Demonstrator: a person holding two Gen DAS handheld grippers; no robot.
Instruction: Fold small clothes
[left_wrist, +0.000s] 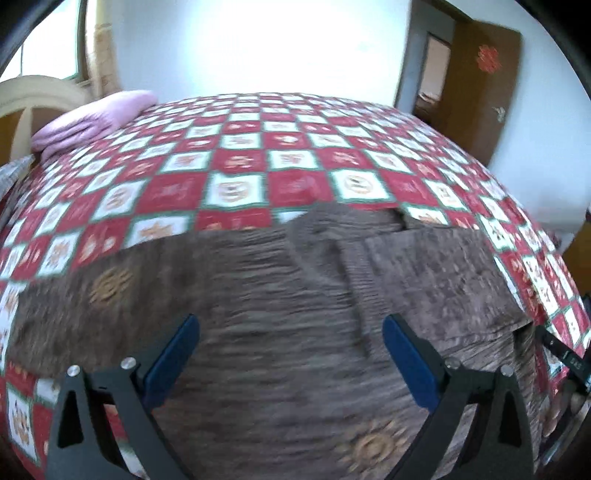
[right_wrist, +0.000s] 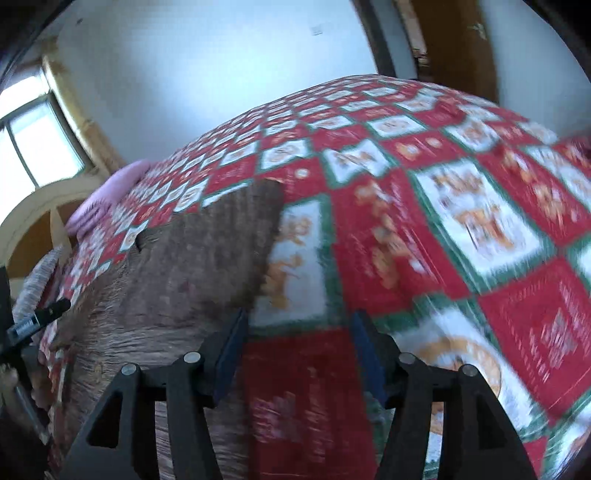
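A small brown knitted garment (left_wrist: 280, 306) with pale orange round motifs lies spread flat on a bed. It also shows at the left in the right wrist view (right_wrist: 177, 273). My left gripper (left_wrist: 291, 328) is open, its blue pads above the middle of the garment, holding nothing. My right gripper (right_wrist: 299, 325) is open and empty beside the garment's right edge, over the bedcover. Both views are blurred by motion. The right gripper's black tip (left_wrist: 565, 354) shows at the right edge of the left wrist view.
The bed has a red, white and green checked cover (left_wrist: 236, 162). A folded pink blanket (left_wrist: 92, 122) lies at the far left by a cream headboard (left_wrist: 33, 96). A brown door (left_wrist: 476, 85) stands open at the back right.
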